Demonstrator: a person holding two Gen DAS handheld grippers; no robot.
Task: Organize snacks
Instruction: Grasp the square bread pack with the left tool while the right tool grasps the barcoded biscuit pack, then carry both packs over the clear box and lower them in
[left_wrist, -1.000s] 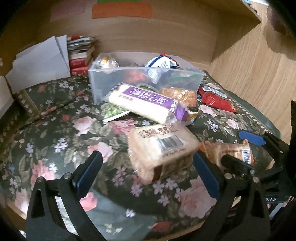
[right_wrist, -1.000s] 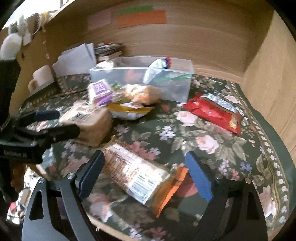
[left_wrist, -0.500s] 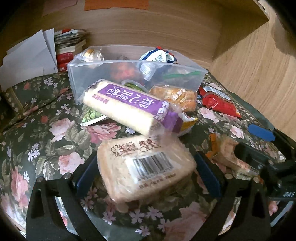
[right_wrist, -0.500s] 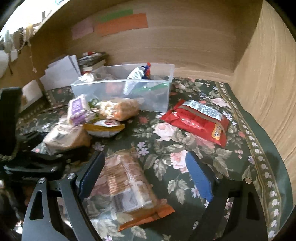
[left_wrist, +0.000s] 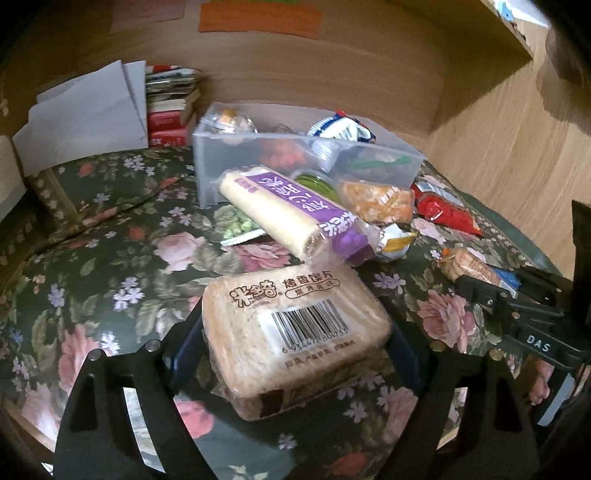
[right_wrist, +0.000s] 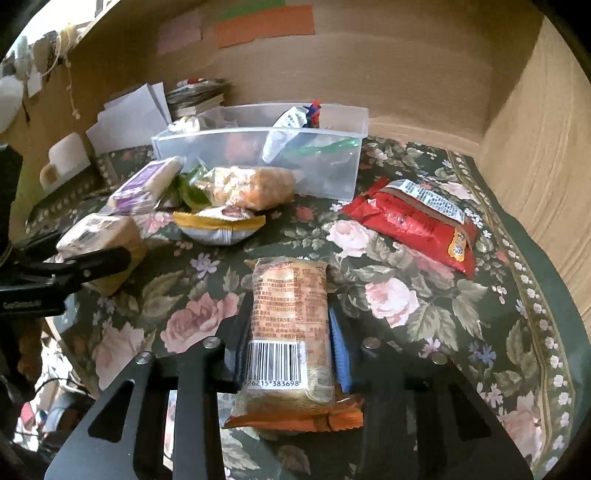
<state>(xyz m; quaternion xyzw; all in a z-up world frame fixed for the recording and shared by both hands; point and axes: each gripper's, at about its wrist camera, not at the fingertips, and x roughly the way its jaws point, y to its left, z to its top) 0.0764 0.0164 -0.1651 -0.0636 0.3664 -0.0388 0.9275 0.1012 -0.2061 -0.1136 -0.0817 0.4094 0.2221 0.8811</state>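
Hiding their blue pads, right jaws clamp the orange-ended packet (right_wrist: 291, 332) while left jaws close around the toast pack (left_wrist: 291, 332), contact unclear.

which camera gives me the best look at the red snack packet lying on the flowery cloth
The right wrist view. There the red packet lies whole and unobstructed on the floral cloth, right of the clear bin, its label panel visible. In the left wrist view it is small, at the far right, partly hidden behind the bin's corner.
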